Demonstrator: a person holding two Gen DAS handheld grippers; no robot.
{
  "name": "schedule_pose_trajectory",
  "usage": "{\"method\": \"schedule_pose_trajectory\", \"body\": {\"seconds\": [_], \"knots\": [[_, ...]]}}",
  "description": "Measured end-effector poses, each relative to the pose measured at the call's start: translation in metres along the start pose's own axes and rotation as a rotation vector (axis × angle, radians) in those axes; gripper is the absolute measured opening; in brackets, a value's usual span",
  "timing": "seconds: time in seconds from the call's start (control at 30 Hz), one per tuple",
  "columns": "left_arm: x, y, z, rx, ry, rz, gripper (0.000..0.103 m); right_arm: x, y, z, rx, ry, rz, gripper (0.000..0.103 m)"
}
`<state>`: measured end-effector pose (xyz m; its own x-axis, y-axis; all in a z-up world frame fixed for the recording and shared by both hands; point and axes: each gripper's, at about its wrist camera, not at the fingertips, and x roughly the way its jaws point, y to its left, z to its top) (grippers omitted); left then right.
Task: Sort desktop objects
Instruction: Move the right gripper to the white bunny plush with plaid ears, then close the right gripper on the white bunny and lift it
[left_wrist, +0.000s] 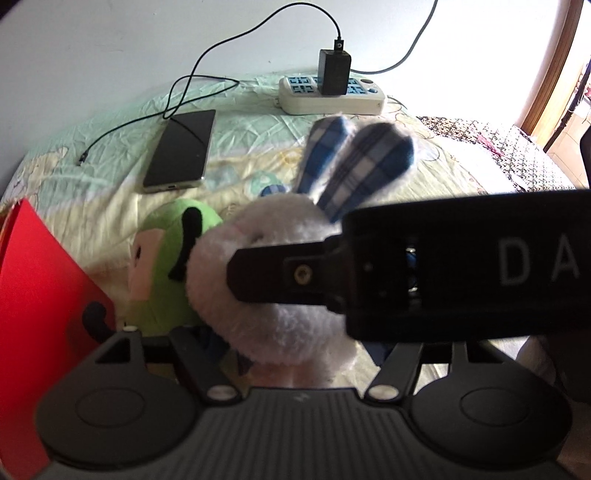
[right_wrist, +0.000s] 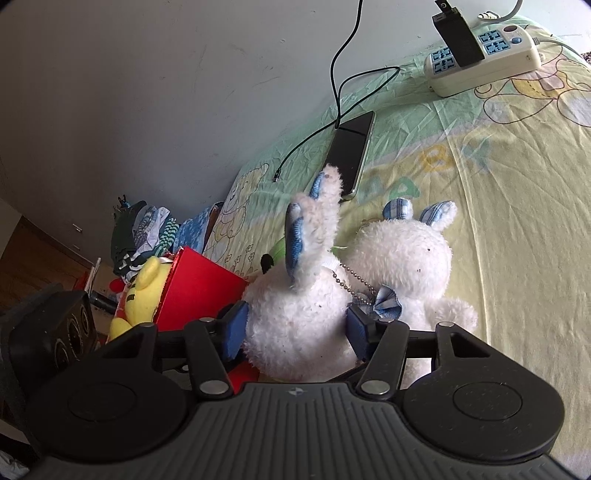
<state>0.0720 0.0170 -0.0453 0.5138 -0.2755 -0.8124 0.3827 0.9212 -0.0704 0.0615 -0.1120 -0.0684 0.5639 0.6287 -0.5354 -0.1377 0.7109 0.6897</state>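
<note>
Only the right view shows the yellow plush (right_wrist: 138, 295).

Near the right gripper (right_wrist: 295, 332), room is tight: its blue pads press both sides of a white plush rabbit (right_wrist: 295, 306), a second white rabbit (right_wrist: 406, 258) touches it on the right, and the red box (right_wrist: 195, 288) with a yellow plush (right_wrist: 142, 291) stands close on the left. Far off, the phone (right_wrist: 351, 151), its loose black cable (right_wrist: 332, 122) and the power strip (right_wrist: 487, 62) lie along the wall. The right stretch of the bedsheet (right_wrist: 517, 221) lies bare and passable.
</note>
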Motion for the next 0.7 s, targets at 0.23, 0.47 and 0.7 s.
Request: {"method": "schedule_pose_trajectory", "body": {"seconds": [0.23,0.47,0.7], "knots": [[-0.016,-0.009,-0.011,0.014,-0.003,-0.045,0.065,-0.017,0.007,-0.008,-0.007,0.014,-0.018,0.059],[-0.042,-0.025,-0.032,0.068,-0.020,-0.064,0.065,-0.038,0.022,-0.023,-0.038,0.024,-0.033,0.059],[-0.074,-0.023,-0.060,0.063,-0.035,-0.070,0.065,-0.048,0.049,-0.047,-0.120,0.052,-0.025,0.059]]}}
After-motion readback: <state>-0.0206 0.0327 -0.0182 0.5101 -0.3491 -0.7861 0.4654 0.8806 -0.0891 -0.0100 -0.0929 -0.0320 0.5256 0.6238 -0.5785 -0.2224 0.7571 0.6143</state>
